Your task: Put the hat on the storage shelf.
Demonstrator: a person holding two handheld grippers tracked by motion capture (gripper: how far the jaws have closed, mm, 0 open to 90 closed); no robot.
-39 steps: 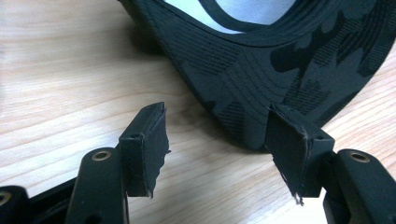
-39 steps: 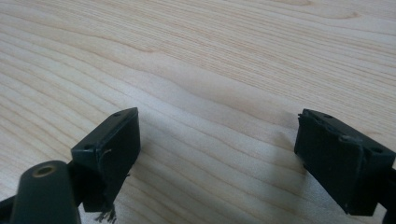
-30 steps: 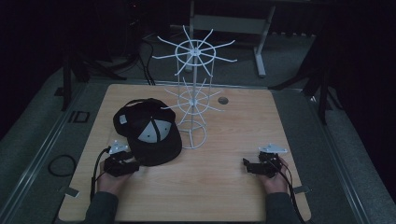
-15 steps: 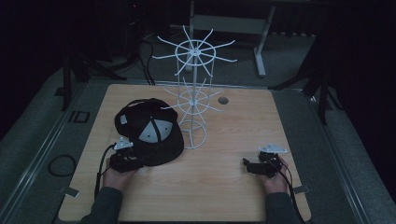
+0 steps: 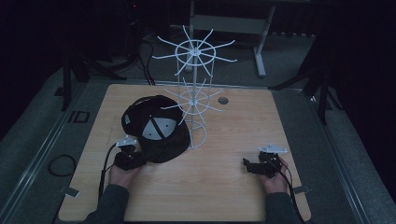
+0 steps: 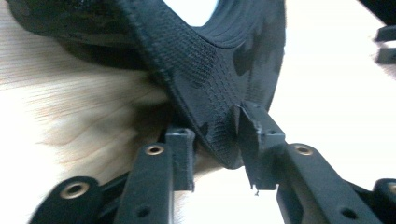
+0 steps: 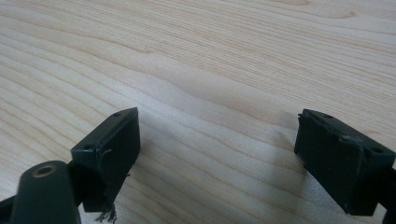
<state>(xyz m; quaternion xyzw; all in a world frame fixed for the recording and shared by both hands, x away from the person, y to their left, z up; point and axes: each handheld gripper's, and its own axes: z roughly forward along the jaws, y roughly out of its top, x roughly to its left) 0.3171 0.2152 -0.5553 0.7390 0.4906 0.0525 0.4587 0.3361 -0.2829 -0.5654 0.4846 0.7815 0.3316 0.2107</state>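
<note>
A black cap (image 5: 156,128) with a white front panel lies on the wooden table (image 5: 210,186), left of centre, its brim toward me. My left gripper (image 5: 136,157) is at the near left edge of the brim. In the left gripper view the brim's stitched edge (image 6: 219,70) runs down between the jaws, and my left gripper (image 6: 217,140) is shut on it. My right gripper (image 5: 247,165) rests low at the front right of the table. In the right gripper view it (image 7: 217,140) stands wide open over bare wood, holding nothing.
A white wire display rack (image 5: 194,93) with two tiers of radiating hooks stands mid-table, its ring base right beside the cap. A small round grommet (image 5: 222,100) sits in the tabletop behind it. Dark floor and cables surround the table.
My left gripper has moved forward and right from the table's front left up to the cap's brim and closed on it. The right gripper has stayed put.
</note>
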